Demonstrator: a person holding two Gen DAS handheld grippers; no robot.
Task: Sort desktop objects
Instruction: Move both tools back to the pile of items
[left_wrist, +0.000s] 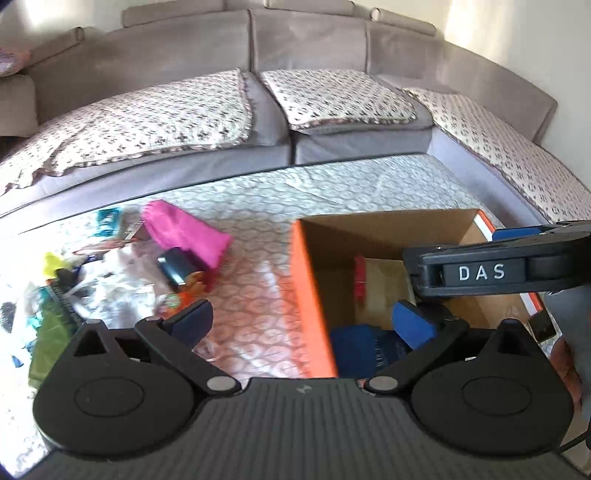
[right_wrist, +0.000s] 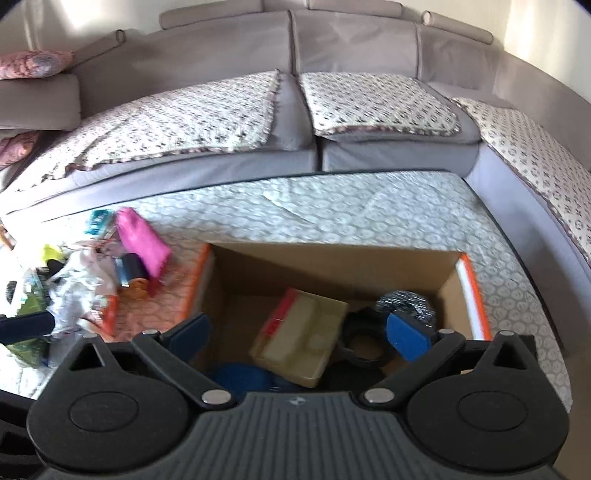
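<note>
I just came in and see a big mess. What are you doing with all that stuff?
A person is tidying the table with a gripper in each hand. Both the left gripper and the right gripper are open and empty above the orange box. A tan box and a black ring already lie inside. The pink cloth and other clutter still wait on the table.

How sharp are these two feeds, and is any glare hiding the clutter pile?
Left wrist: pile smeared by motion blur, its near-left part washed out by glare; orange box edge soft. Right wrist: blurred too, pile overexposed, box contents readable. Both bend the sofa by fisheye.
</note>
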